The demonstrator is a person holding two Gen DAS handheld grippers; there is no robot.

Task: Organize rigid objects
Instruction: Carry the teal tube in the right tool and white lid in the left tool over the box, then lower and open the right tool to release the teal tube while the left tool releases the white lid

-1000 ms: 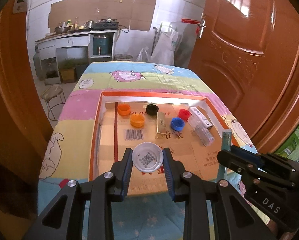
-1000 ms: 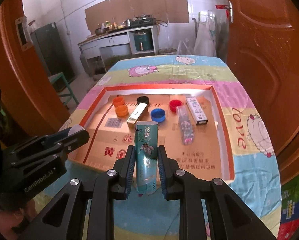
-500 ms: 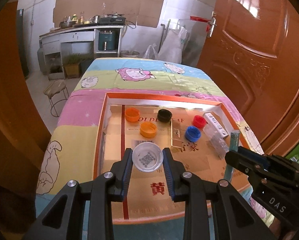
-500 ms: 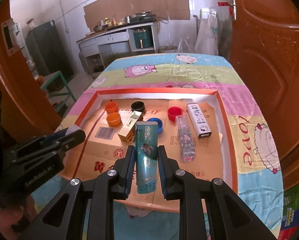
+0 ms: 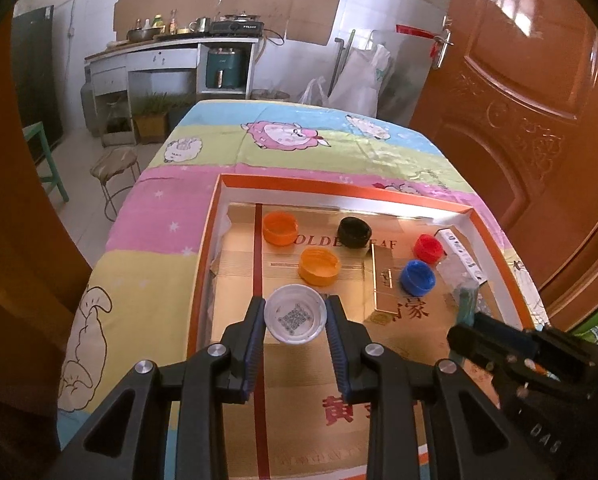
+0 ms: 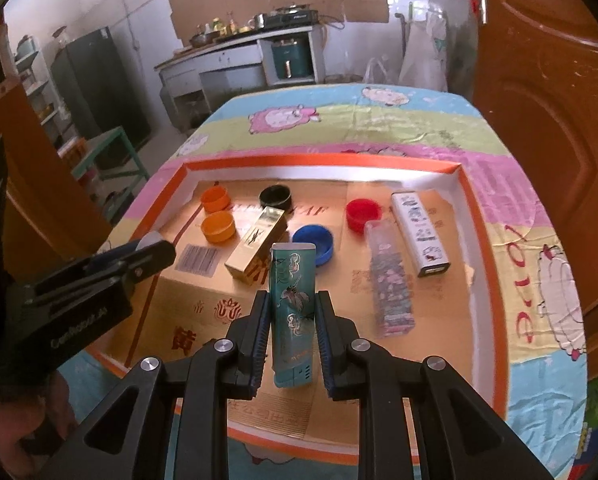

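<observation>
Caps sit along the tray's [image 6: 495, 264] far edge, boxes toward its right edge. The left gripper [image 5: 297, 322] pinches a white cap [image 5: 296, 314]; the right gripper [image 6: 293, 316] squeezes a teal box [image 6: 293, 312] (standing tall). Each should go down slowly beside its own kind, then the jaws let go.

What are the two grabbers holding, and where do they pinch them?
The left gripper pinches a white cap by its round sides. The right gripper pinches a tall teal box by its two narrow sides, near the lower half.
</observation>
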